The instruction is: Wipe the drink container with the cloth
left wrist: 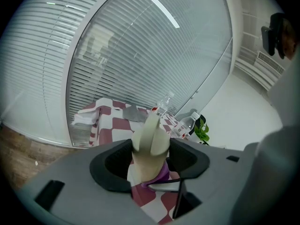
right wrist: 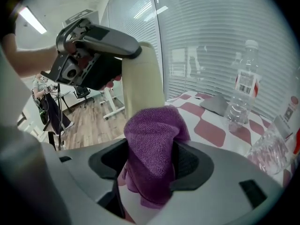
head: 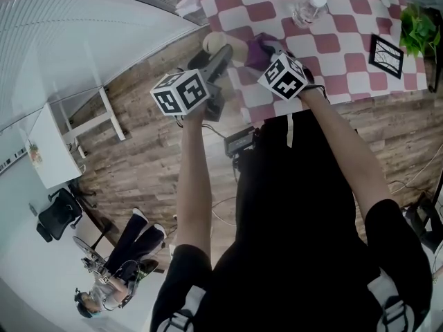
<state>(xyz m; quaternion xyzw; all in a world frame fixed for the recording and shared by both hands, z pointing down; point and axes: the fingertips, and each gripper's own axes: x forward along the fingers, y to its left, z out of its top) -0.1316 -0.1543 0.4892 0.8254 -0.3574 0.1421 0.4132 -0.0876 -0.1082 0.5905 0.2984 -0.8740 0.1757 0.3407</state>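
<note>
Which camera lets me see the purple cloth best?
The right gripper view: the purple cloth fills the middle, bunched between the jaws. The head view shows only a small purple patch; the left gripper view just a sliver under the cream container.

scene | checked tablecloth [head: 346,68]; clear bottle [head: 306,9] on it; plant [head: 419,30] beside framed picture [head: 387,55]; wooden floor [head: 152,164]

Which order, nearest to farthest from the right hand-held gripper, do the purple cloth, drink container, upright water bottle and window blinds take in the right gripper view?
1. purple cloth, between the jaws of the right hand-held gripper.
2. drink container, just behind the cloth, centre.
3. upright water bottle, standing at right.
4. window blinds, behind everything.
</note>
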